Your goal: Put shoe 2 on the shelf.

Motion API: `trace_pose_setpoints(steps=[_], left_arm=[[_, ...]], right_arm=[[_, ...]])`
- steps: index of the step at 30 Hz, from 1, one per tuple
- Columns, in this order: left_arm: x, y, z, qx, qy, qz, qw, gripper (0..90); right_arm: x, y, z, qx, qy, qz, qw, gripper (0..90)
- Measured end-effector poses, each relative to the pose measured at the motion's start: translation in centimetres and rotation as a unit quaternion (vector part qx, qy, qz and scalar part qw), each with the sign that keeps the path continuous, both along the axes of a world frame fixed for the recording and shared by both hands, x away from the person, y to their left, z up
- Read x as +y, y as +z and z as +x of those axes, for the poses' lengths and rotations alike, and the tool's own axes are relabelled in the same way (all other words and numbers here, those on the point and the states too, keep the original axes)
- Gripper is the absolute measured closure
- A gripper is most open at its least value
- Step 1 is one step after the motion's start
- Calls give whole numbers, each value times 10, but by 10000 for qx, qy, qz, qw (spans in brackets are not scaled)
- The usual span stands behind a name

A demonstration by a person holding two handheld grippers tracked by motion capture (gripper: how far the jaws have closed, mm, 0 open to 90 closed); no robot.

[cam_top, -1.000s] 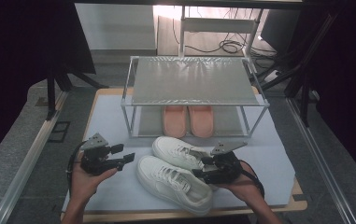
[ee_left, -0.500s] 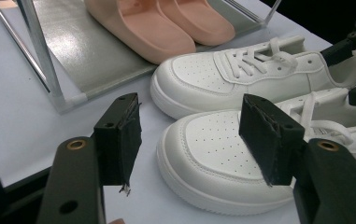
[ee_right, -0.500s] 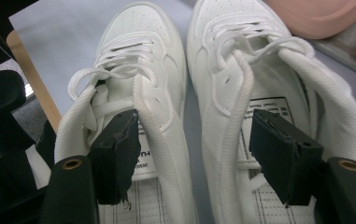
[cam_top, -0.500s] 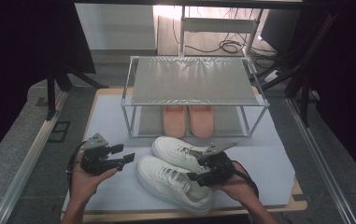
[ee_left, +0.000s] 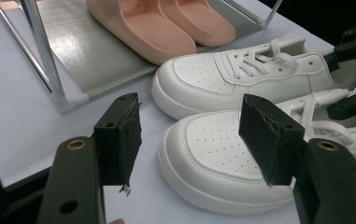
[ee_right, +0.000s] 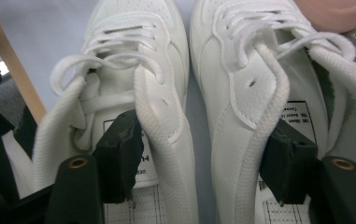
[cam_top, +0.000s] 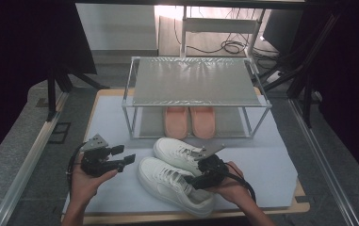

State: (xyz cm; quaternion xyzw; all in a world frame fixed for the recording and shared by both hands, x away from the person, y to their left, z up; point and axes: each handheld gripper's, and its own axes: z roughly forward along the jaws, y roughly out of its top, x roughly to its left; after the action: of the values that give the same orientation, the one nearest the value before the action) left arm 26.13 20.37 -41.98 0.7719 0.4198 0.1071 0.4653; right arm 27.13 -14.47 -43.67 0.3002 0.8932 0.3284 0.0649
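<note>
Two white lace-up sneakers lie side by side on the pale mat, the near sneaker (cam_top: 167, 181) and the far sneaker (cam_top: 175, 150), toes toward the left. My right gripper (cam_top: 195, 174) is at their heel ends. In the right gripper view one jaw is inside the near sneaker (ee_right: 133, 56) and the other inside the far sneaker (ee_right: 241, 60). Both inner collars stand between the jaws, and a gap still shows between the shoes. My right gripper (ee_right: 199, 163) is open. My left gripper (cam_top: 124, 154) is held open left of the toes, nothing between its pads (ee_left: 119, 135).
A metal-framed rack (cam_top: 196, 80) stands behind the sneakers, with a pair of pink slippers (cam_top: 189, 121) on its lower shelf. The wooden board's front edge (cam_top: 167, 217) runs close below the near sneaker. Bare mat (cam_top: 266, 165) lies to the right.
My right gripper has moved left and slightly down, farther into the sneakers' heel openings. The left gripper has stayed in place.
</note>
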Motion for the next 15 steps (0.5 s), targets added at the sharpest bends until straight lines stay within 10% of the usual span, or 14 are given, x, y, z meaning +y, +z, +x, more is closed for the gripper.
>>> trace_pose_setpoints(steps=[15], left_arm=[[-1, 0, 0, 0, -24, 7, 10000, 394]], right_arm=[[1, 0, 8, 276, 272, -168, 9991, 616]])
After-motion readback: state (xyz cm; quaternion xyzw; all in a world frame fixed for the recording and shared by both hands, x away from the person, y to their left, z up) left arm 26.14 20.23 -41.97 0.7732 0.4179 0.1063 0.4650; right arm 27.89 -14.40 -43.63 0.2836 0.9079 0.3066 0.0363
